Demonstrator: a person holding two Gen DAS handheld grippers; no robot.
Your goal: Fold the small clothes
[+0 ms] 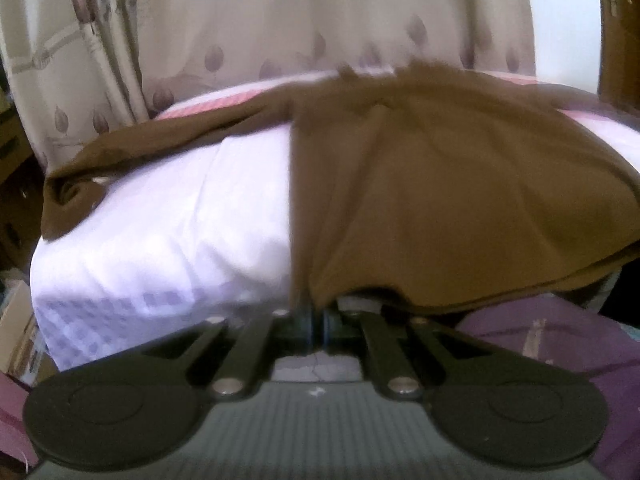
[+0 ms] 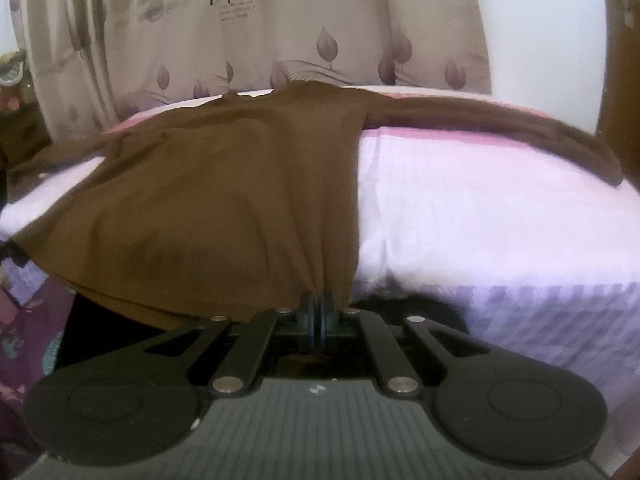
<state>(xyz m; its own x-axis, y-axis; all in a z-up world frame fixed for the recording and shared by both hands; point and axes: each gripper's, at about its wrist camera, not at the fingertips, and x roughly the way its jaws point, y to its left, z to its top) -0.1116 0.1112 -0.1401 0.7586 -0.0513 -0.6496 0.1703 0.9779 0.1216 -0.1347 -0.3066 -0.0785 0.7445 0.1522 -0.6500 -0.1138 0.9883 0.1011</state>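
The brown shirt (image 1: 440, 184) lies spread on the bed (image 1: 180, 220), stretching away from both claws: left claw (image 1: 316, 316) and right claw (image 2: 316, 308) each pinch a near hem corner (sleeves point outward).

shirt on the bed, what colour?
Plain brown shirt, no pattern visible. Shows best in the right wrist view.

Brown long-sleeved top (image 1: 460, 184) (image 2: 208, 200) lay spread across bed, plain fabric, lightly rippled. Neck end lay toward far curtain side, hem hung over near edge. Both lower hem corners were bunched into tight pleats. One sleeve stretched out straight along far edge; other sleeve lay crumpled, cuff drooping over side.
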